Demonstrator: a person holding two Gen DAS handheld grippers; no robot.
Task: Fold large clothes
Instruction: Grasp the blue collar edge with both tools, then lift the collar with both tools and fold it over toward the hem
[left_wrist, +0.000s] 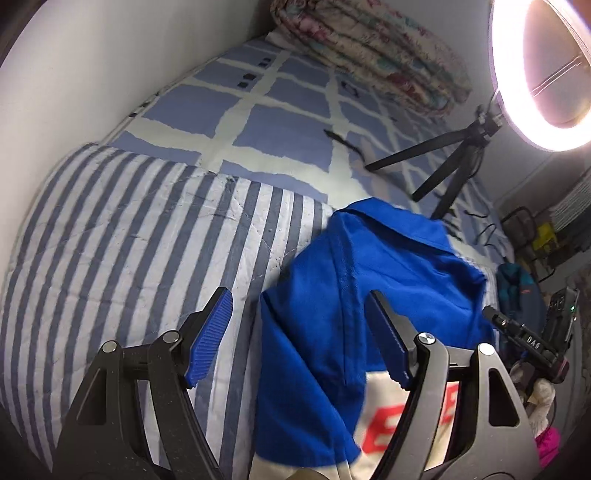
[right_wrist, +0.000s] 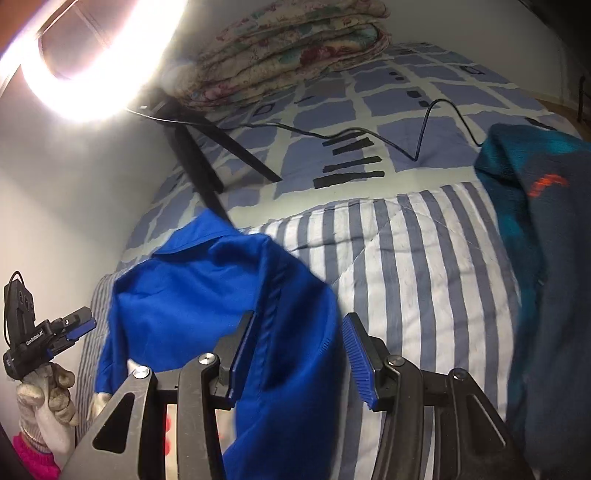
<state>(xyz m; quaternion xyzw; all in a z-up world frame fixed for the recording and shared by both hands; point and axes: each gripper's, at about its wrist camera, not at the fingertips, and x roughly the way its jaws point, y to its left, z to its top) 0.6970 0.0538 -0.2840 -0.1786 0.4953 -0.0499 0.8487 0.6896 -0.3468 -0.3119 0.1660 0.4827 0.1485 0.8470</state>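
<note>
A bright blue garment (left_wrist: 373, 280) with a white panel and red letters (left_wrist: 413, 413) lies bunched on a blue-and-white striped quilt (left_wrist: 122, 236). My left gripper (left_wrist: 299, 343) is open, with the garment's left edge and a seam fold between its jaws. In the right wrist view the same garment (right_wrist: 207, 291) is partly blurred. My right gripper (right_wrist: 299, 358) is open, with a blue fold lying between its jaws and over the left pad (right_wrist: 240, 354). The right gripper also shows in the left wrist view (left_wrist: 517, 328), and the left gripper in the right wrist view (right_wrist: 74, 328).
A ring light (left_wrist: 543, 74) on a black tripod (left_wrist: 439, 162) stands on the checked bedsheet (left_wrist: 280, 125). A folded floral quilt (right_wrist: 295, 48) lies at the far end. A dark teal garment (right_wrist: 546, 236) lies right. A black cable (right_wrist: 424, 133) crosses the sheet. A wall (left_wrist: 92, 66) bounds the left.
</note>
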